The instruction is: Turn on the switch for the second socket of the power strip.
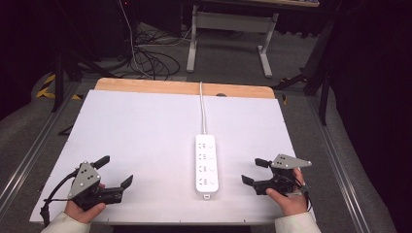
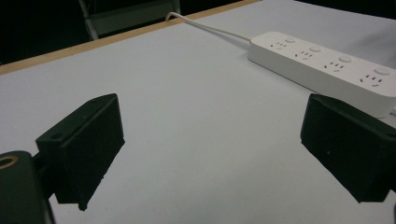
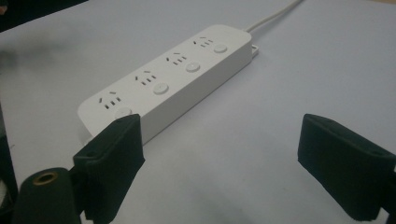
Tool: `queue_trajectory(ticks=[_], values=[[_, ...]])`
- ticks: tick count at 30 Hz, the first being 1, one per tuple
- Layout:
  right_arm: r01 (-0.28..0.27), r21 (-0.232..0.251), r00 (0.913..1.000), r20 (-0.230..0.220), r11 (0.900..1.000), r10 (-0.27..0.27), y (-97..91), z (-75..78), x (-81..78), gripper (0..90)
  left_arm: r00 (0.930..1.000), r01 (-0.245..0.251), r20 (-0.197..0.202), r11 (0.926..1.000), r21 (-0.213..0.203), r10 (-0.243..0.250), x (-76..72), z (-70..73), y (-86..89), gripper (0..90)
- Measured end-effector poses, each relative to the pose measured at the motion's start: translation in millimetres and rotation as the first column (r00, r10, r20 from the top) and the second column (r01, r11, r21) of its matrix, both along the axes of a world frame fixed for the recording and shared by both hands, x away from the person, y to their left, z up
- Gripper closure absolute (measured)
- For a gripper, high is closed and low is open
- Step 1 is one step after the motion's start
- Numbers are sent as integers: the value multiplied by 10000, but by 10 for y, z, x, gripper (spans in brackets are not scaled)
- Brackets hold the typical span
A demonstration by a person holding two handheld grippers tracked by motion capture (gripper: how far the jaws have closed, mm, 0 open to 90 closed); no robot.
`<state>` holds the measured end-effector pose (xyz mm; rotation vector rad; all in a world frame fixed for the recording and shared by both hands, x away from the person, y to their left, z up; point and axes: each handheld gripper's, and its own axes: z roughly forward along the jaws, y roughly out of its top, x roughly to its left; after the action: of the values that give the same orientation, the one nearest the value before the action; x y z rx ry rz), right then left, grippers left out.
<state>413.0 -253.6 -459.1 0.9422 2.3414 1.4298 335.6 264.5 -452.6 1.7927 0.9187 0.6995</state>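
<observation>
A white power strip (image 1: pixel 205 165) with several sockets and buttons lies flat on the white table top (image 1: pixel 145 131), its long axis running away from me. Its white cable (image 1: pixel 202 109) leads to the far table edge. My left gripper (image 1: pixel 115 171) rests near the front left of the table, open and empty, well left of the strip (image 2: pixel 327 65). My right gripper (image 1: pixel 254 171) sits just right of the strip's near end, open and empty, jaws pointing toward the strip (image 3: pixel 168 79).
A wooden strip (image 1: pixel 184 88) borders the table's far edge. Beyond it stand a white desk frame (image 1: pixel 228 29) and tangled cables (image 1: pixel 150 58) on the floor. Metal rails (image 1: pixel 29 150) run along both sides of the table.
</observation>
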Motion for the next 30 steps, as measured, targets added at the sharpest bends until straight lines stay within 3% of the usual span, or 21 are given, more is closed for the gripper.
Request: queue_trajectory(ticks=[5,13,18,22,26,30], values=[[224,-188,9997,-48,9996,-225,-30,-133,-32,150,10000,-43,31,10000,-39,43,-4,0,9,60],[149,-145,9977,-662,9998,-158,4,-289,-86,152,9999,-145,83,9999,-15,145,1,0,29,59],[278,35,9995,-160,9996,-277,14,-237,-82,168,9998,-172,85,9998,53,171,10,-5,26,59],[429,-444,9988,240,9981,-418,-10,-228,-90,178,9997,-218,102,9997,103,217,32,-24,20,59],[410,-686,9990,206,9968,-397,-15,-235,-86,186,9989,-316,340,9993,211,308,41,-51,13,59],[461,-265,9989,-113,9986,-464,-33,-211,-89,198,9991,-349,240,9993,120,346,57,-79,22,60]])
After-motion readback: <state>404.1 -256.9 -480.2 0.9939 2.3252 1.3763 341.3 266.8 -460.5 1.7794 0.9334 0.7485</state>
